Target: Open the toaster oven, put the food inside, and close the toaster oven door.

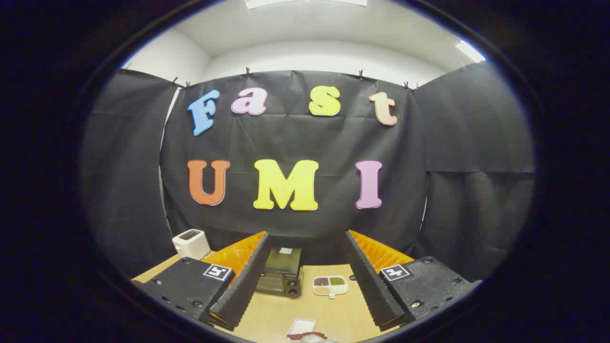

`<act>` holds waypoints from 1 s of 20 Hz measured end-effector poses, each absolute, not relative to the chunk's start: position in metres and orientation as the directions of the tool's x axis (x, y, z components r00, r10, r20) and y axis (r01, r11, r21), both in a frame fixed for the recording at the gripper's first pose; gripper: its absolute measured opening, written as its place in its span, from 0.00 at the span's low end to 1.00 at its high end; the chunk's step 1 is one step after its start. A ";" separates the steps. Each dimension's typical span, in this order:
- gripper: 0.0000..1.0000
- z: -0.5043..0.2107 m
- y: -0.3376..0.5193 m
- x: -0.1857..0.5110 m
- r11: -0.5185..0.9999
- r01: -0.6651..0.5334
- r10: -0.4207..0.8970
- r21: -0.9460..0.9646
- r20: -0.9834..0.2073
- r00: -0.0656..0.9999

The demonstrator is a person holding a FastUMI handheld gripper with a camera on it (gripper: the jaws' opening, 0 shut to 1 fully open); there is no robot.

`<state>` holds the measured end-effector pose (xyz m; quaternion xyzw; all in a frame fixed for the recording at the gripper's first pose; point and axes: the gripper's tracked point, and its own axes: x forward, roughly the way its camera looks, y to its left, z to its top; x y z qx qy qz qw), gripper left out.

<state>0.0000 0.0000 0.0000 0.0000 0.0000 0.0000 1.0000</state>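
A light wooden table (333, 312) is seen from above and behind the gripper (305, 281), with black cloth walls closing the booth on three sides. At the table's far edge, against the back wall, the black toaster oven (281, 274) is set, its glass door shut and two round knobs visible at the right of its front. Just to its right, near the same far edge, a white divided dish (330, 285) is placed, holding small portions of dark, green and pale contents; what these are cannot be told. At the far left corner a white toaster (190, 243) is stood, well apart from the oven. At the near edge, below and between the fingers, a white tray (300, 327) is laid, and something reddish-brown with a pale part, presumably the food (310, 336), is partly seen just in front of it, cut off at the table's near edge.

The gripper is held high above the near part of the table and pointed toward the back wall, roughly level. The jaws are spread wide, with nothing between them; the left finger (243, 281) partly overlaps the oven's left side in the view, and the right finger (369, 281) lies to the right of the divided dish. The oven and the dish are seen through the gap, well beyond the fingertips.
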 end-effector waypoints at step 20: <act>0.98 -0.017 0.007 0.036 0.993 0.115 -0.115 -0.022 -0.005 0.993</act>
